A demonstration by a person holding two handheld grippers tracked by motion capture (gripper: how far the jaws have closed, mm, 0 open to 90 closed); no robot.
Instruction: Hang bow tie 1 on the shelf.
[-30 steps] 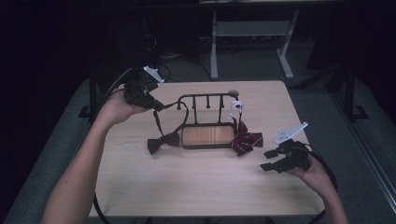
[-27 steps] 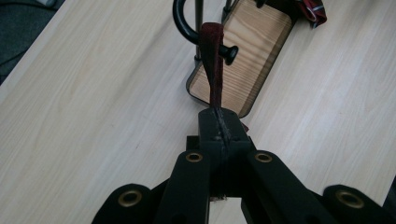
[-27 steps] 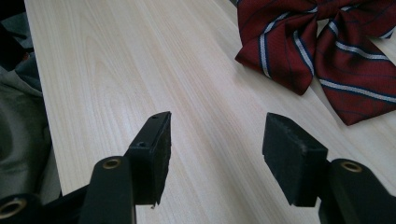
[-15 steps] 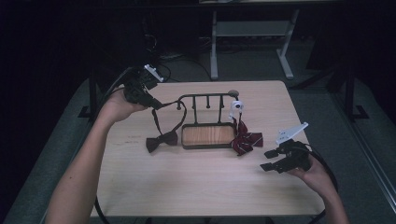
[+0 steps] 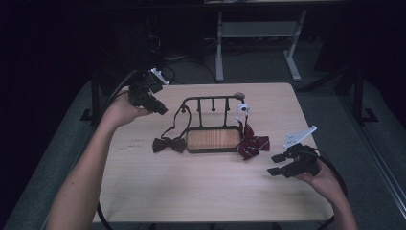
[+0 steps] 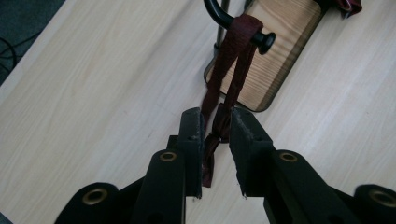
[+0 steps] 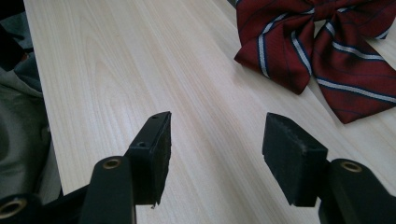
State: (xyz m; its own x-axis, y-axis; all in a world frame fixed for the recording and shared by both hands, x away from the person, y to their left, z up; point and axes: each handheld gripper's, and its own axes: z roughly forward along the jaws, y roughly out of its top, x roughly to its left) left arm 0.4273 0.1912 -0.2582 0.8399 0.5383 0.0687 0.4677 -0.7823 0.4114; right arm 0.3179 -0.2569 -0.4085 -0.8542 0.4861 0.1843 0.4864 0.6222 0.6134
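- Two limp, light strands of dark maroon bow-tie strap (image 6: 233,60) hang looped over black metal rack peg (image 6: 261,41), above pale wooden counter (image 6: 93,93)
- Left gripper (image 6: 215,135) fingers, just opening, flank the strap without pinching; best held near the knot
- Right gripper (image 7: 215,140) fingers spread, empty

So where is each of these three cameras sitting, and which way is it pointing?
High view: above the person's side, looking forward and down on the table; both forearms, left gripper and right gripper show.
Left gripper view: rides that gripper, looking down at the strap hung on the rack; its jaws, just opening, flank the strap.
Right gripper view: rides the open right gripper, facing the striped bow tie.
Shared: the rack shows in high and left views.
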